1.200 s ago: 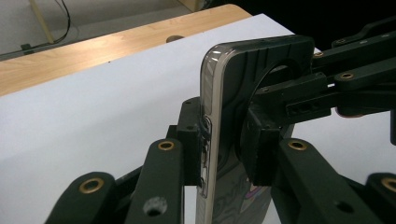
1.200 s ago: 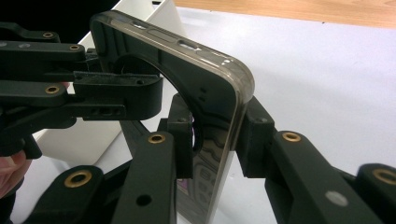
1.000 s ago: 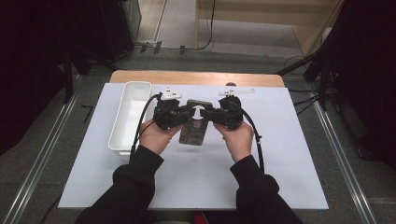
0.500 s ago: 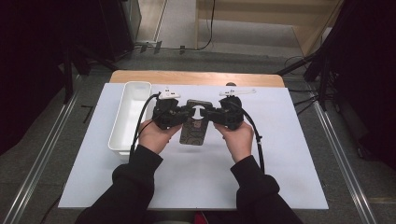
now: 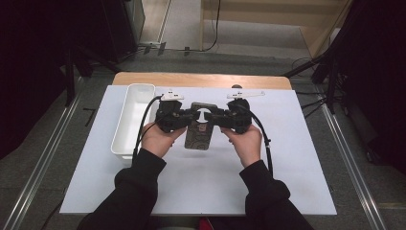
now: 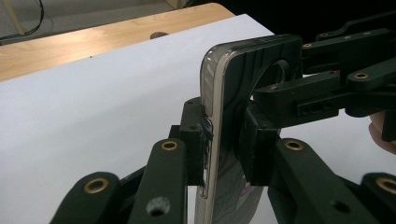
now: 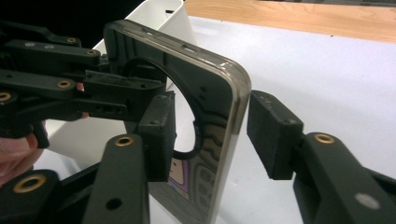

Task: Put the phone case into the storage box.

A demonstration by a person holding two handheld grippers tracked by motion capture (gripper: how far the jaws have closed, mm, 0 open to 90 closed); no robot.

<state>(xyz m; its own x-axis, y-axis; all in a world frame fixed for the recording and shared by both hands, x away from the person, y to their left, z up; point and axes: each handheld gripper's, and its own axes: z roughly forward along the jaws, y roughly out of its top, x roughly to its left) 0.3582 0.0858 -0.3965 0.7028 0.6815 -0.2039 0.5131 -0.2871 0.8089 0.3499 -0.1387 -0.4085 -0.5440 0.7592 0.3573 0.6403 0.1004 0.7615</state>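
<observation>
Phone (image 5: 199,132) stands on edge between your two claws, above the table (image 5: 201,187). Your left claw (image 6: 223,142) clamps it on both faces, so it stays steady, while your right claw (image 7: 212,133) has just been opening, one pad off the glass. White tray (image 5: 134,117), beyond the left claw, seems empty.

a white bin (image 5: 135,120) lies at the left of a white mat (image 5: 201,182) on a wooden table (image 5: 201,79).
</observation>
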